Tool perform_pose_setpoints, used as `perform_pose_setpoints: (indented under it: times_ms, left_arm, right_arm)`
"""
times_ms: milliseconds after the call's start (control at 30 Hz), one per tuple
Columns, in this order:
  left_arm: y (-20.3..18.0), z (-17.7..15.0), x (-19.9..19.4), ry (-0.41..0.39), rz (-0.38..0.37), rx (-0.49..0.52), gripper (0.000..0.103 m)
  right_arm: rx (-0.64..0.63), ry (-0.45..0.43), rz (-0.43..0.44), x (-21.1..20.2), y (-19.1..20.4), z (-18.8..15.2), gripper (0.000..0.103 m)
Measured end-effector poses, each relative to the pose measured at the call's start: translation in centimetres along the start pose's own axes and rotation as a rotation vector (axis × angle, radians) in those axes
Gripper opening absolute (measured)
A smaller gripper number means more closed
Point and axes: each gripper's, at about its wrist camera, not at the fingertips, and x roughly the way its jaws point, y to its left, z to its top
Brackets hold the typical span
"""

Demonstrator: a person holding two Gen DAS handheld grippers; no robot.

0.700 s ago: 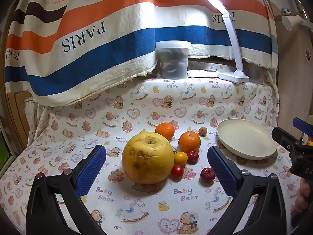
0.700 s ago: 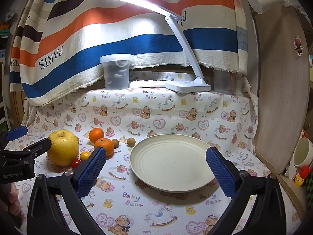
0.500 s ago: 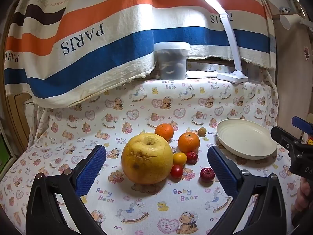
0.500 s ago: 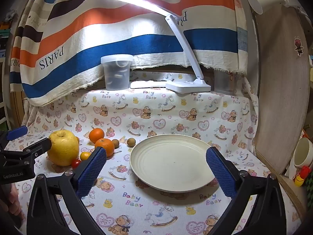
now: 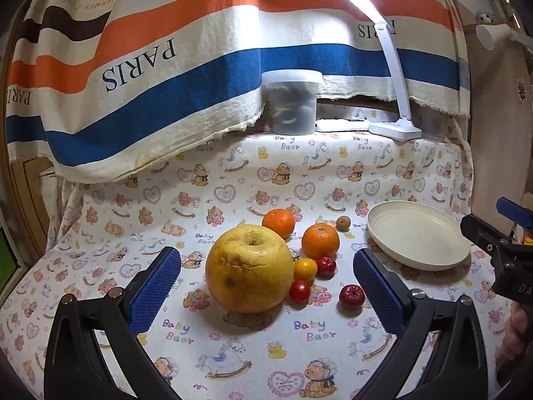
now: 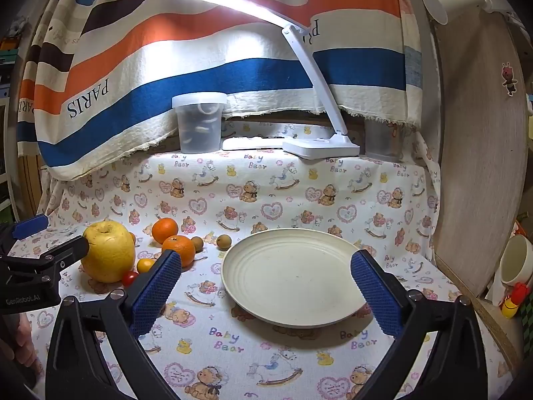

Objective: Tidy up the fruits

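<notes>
**Desk:** Bear-print cloth point(image 5: 233, 180) covers the table beneath a striped backdrop; what's pictured?

**Reporter:** Both jaws wide, empty. Left gripper point(image 5: 266, 283) faces the big yellow fruit point(image 5: 248, 268), left of the empty plate point(image 6: 293, 300); right gripper point(image 6: 266, 283) faces that plate.

**Desk:** Handling?

**Reporter:** Likely heavy, firm, rounded; grasp across its widest middle.

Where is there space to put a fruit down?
The cream plate has nothing on it. The bear cloth is bare in front of the big yellow fruit, and behind the oranges toward the lamp base. It is crowded among the small tomatoes beside the yellow fruit.
</notes>
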Motion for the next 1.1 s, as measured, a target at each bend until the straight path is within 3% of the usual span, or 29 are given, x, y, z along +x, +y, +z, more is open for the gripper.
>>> perform_pose_setpoints:
  times_ms: [1100]
  left_arm:
    - [-0.21, 0.2, 0.02, 0.005, 0.004, 0.009, 0.103]
  right_arm:
    - [0.0, -0.003, 0.001, -0.22, 0.03, 0.06, 0.102]
